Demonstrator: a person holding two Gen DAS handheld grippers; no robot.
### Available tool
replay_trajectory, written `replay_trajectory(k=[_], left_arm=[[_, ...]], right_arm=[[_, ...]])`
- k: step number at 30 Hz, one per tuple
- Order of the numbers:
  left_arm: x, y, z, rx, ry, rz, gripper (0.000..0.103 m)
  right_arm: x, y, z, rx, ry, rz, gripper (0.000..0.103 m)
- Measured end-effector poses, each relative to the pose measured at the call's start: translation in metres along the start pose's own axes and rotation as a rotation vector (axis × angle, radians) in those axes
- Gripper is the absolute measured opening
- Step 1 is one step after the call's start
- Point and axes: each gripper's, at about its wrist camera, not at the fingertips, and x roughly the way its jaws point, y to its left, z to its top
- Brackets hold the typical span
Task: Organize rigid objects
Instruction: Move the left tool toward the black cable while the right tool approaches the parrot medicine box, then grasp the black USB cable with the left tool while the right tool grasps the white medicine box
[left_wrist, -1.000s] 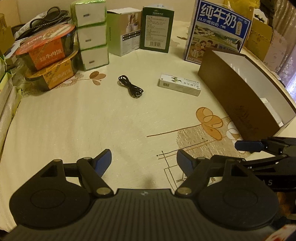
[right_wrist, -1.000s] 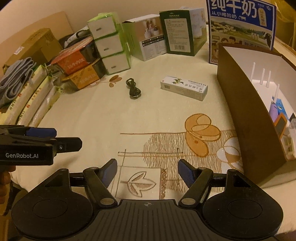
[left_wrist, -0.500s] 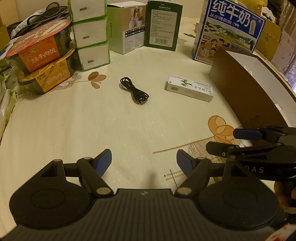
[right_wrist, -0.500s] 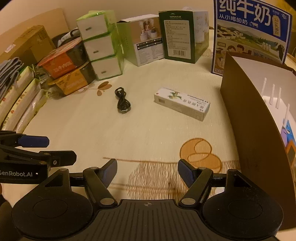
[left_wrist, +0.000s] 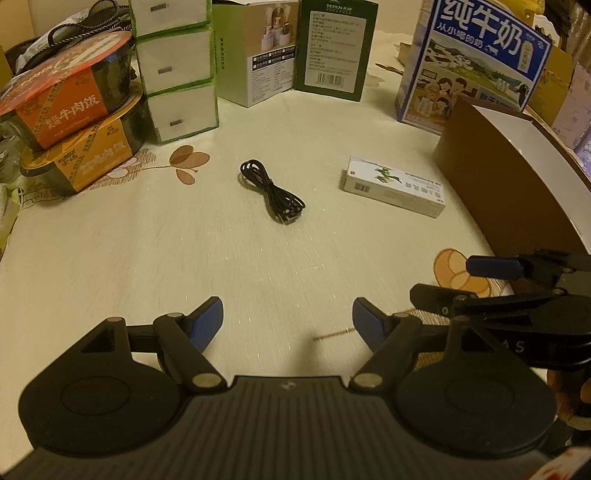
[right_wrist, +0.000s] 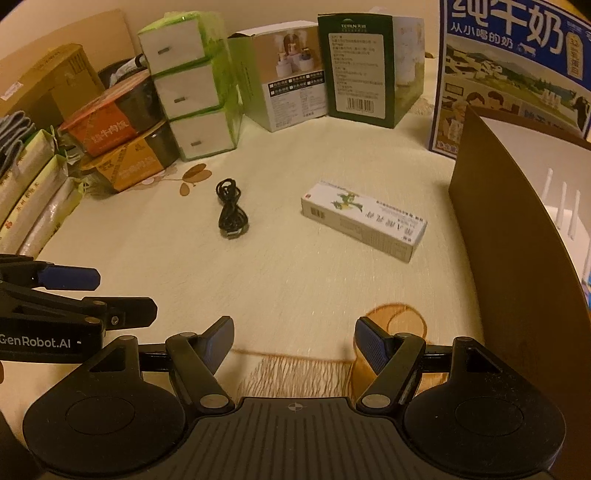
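Observation:
A small white carton with green print (left_wrist: 393, 191) lies flat on the cream tablecloth; it also shows in the right wrist view (right_wrist: 364, 219). A coiled black cable (left_wrist: 272, 196) lies to its left, also in the right wrist view (right_wrist: 231, 215). A brown storage box (left_wrist: 517, 184) with a white inside stands at the right (right_wrist: 517, 251). My left gripper (left_wrist: 287, 319) is open and empty, well short of the cable. My right gripper (right_wrist: 294, 338) is open and empty, short of the carton. Each gripper shows in the other's view.
Two stacked food bowls (left_wrist: 70, 122), stacked white-and-green tissue packs (left_wrist: 173, 70), two upright product boxes (left_wrist: 291, 51) and a blue milk carton (left_wrist: 472, 66) line the far side. Packaged bags (right_wrist: 33, 203) lie at the left edge. White prongs (right_wrist: 561, 206) stand inside the brown box.
Both grippers have moved forward over the cloth toward the cable and the white carton, which now look nearer. Both stay open.

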Motion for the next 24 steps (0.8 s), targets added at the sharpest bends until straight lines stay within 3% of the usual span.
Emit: replay_trajectory(k=[11, 20, 24], left_arm=[[0.045, 0.010, 0.041, -0.020, -0.021, -0.023, 0.067], [0.089, 0.006, 0.063, 0.006, -0.025, -0.037, 0.064], [0.106, 0.007, 0.068, 0.001, -0.014, -0.035, 0.063]], right_arm=[[0.040, -0.020, 0.056, -0.093, -0.085, -0.011, 0.070], [0.090, -0.033, 0.075, -0.241, 0.009, -0.076, 0.070], [0.103, -0.037, 0.076, -0.290, 0.002, -0.094, 0.070]])
